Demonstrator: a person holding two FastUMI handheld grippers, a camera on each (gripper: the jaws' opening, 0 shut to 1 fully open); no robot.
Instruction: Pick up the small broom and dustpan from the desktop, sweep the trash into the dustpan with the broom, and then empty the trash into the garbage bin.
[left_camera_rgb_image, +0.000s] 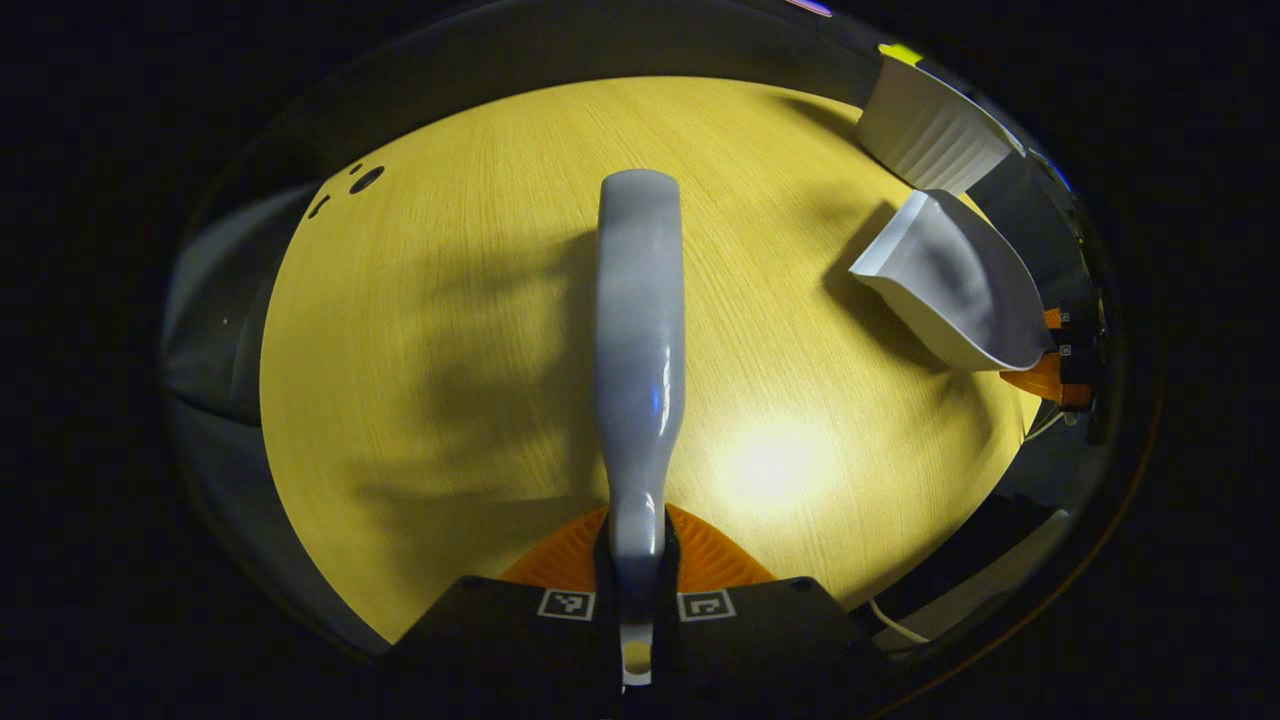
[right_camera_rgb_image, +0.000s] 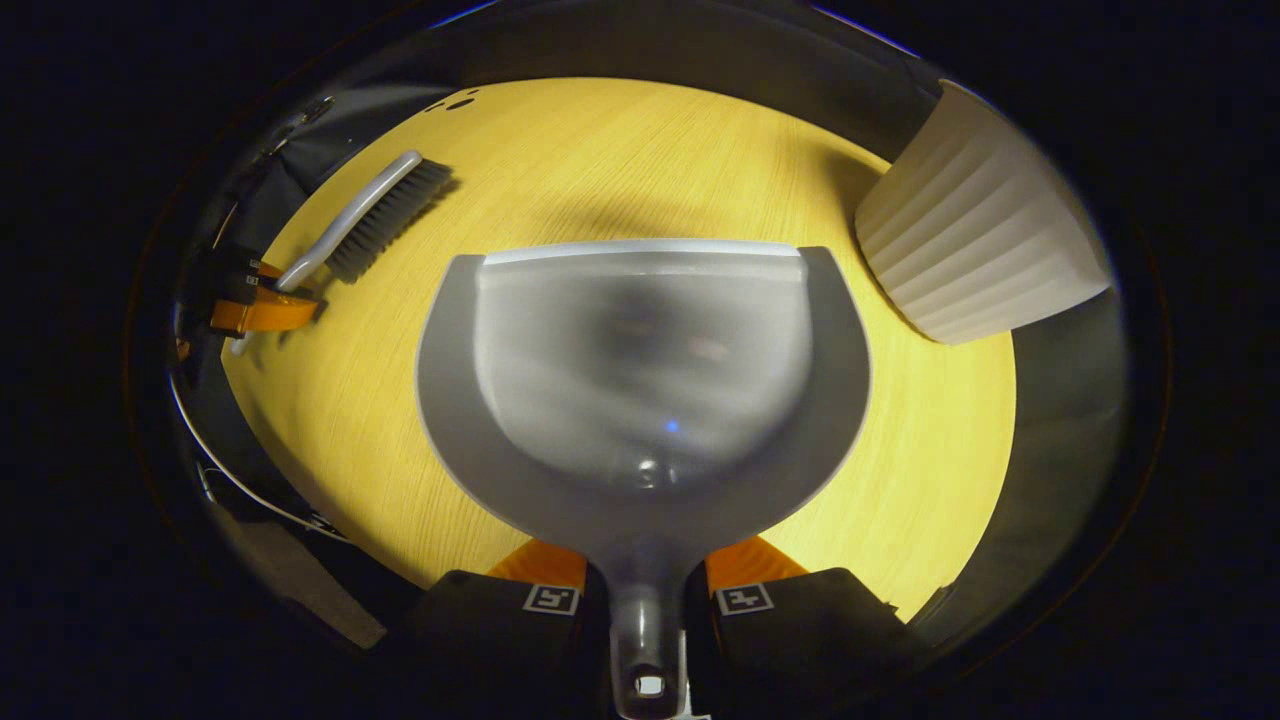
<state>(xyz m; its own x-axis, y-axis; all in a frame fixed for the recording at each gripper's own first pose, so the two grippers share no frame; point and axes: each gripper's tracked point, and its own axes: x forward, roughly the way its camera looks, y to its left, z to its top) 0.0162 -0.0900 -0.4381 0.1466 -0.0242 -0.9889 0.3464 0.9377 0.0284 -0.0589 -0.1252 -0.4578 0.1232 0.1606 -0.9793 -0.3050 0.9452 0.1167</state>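
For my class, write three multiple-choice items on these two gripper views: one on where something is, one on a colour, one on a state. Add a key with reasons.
1. Where does the ribbed white garbage bin stand?
A. on the wooden desktop
B. on the floor
C. inside the dustpan

2. What colour is the plastic dustpan?
A. red
B. grey
C. green

3. What is the left gripper doing?
A. hanging open
B. gripping the bin
C. clamping the small grey broom

Key: 1 A, its base rests on the wood; 2 B, pan and handle are grey; 3 C, both fingers press the broom's handle.
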